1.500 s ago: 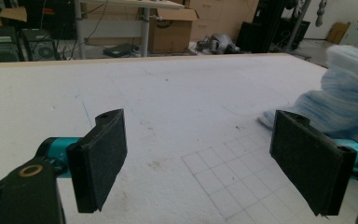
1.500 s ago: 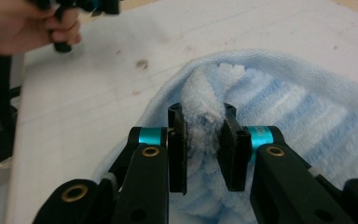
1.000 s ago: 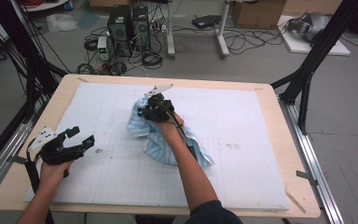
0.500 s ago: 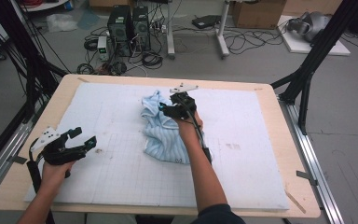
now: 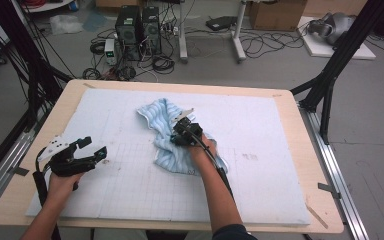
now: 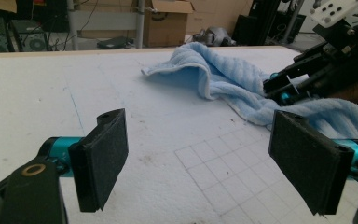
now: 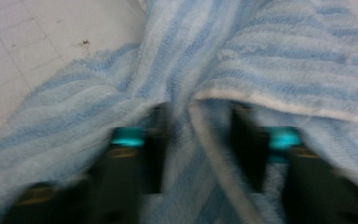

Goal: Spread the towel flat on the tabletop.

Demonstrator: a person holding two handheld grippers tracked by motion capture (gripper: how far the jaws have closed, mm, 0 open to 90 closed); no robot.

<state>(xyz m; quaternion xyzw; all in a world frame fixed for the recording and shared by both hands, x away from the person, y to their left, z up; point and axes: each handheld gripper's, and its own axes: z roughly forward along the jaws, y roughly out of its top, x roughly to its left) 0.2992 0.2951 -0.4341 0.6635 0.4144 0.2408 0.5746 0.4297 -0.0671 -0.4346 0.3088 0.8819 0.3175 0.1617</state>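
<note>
On the left of the counter (image 5: 300, 150) I hold the left gripper (image 5: 91, 152) with jaws spread wide and nothing between them. Mid-counter lies the crumpled blue striped towel (image 5: 166, 122) on the white mat (image 5: 105, 190). My right gripper (image 5: 179, 136) presses into it; its jaws have just been closing on a fold of towel.

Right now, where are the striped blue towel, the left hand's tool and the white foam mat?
Light-blue striped terry towel (image 5: 161, 111): high view, its far raised fold.
Left black two-jaw tool (image 5: 94, 146): high view, between its tips.
White foam mat (image 5: 260, 130): high view, bare right part.
</note>
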